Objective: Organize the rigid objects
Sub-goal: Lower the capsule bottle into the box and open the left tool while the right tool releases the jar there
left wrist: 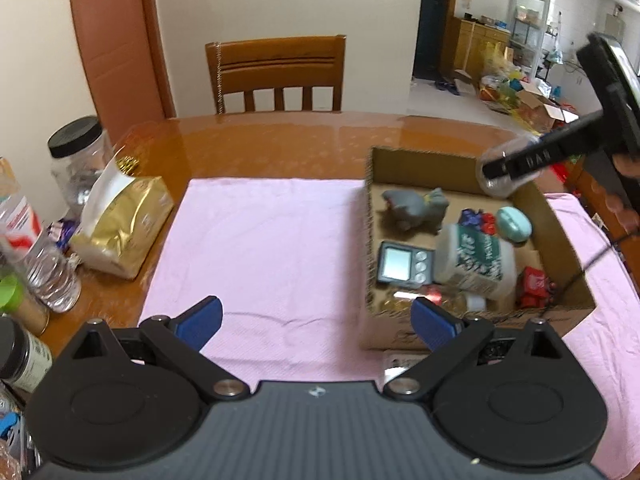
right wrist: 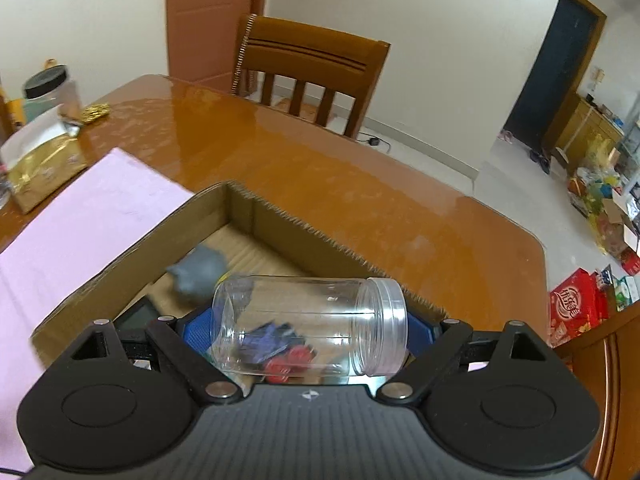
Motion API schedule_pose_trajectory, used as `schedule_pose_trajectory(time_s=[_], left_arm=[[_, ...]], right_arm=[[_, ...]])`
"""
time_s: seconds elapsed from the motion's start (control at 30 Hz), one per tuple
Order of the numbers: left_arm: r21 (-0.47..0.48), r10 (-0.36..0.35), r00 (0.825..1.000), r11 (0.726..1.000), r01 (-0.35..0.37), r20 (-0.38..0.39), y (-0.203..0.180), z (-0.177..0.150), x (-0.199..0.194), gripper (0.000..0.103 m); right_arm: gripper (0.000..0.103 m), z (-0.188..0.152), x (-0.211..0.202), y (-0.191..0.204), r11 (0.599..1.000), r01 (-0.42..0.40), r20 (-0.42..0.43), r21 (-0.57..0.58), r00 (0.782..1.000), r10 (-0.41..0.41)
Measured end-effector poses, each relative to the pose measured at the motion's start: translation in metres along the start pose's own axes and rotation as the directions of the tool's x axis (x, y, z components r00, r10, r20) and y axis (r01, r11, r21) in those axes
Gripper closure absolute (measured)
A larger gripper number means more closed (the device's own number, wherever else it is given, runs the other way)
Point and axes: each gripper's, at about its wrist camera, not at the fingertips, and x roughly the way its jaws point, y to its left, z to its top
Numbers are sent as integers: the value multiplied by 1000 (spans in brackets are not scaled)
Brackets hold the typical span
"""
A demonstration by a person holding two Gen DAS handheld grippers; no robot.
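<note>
Nearly done, I'd say: cardboard box (left wrist: 472,322) already packed w/ stuff. Right gripper (right wrist: 308,330) clamped on clear jar (right wrist: 308,324), hovering over box's far side. Left gripper (left wrist: 316,320) spread wide, empty, beside box's near corner.

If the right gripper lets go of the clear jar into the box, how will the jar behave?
The clear jar looks empty and lidless, so probably light. It lies sideways between the right gripper pads; being round, it may roll. Its smooth wall could slip.
</note>
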Motion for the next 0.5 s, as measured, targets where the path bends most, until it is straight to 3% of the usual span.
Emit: schedule_pose_trajectory(time_s=[0.13, 0.33, 0.5], left_arm=[[0, 4, 1000, 1000, -4, -25, 7, -7, 5, 3], [-6, -13, 999, 1000, 12, -35, 9, -12, 9, 3], [-5, -29, 999, 1000, 29, -38, 8, -13, 10, 3]], right_arm=[[0, 11, 17, -4, 999, 42, -6, 16, 999, -42], [0, 8, 16, -3, 997, 79, -6, 10, 997, -79], [0, -3, 1, -3, 998, 56, -6, 42, 998, -56]])
